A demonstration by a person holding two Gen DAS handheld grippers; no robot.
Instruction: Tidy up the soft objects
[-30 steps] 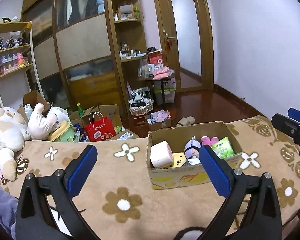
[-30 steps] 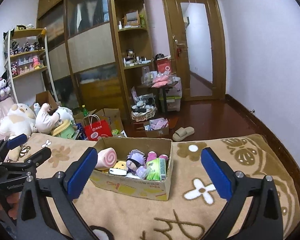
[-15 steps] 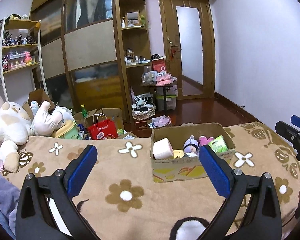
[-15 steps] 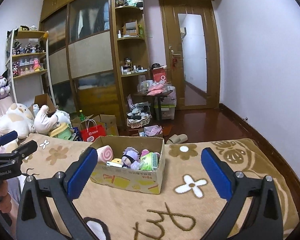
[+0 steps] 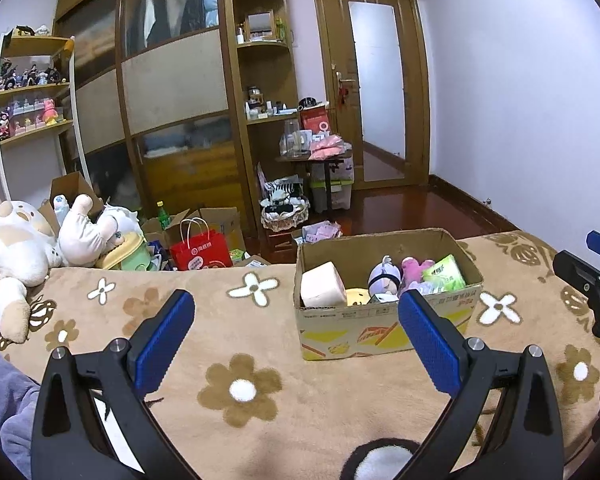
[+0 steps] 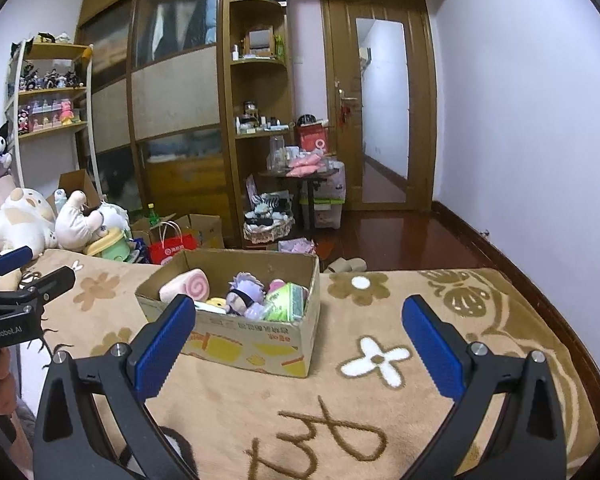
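both left tongs (image 5: 296, 326) and right tongs (image 6: 300, 332) wide open, empty.

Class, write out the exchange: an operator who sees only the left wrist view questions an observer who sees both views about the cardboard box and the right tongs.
Operator: Are the right tongs open?
Observer: Yes, both fingers stand wide apart with nothing between them.
Operator: What is on the end of the pale roll?
Observer: A pink swirl.
Operator: Is anything behind the cardboard box?
Observer: Slippers lie on the floor beyond it.
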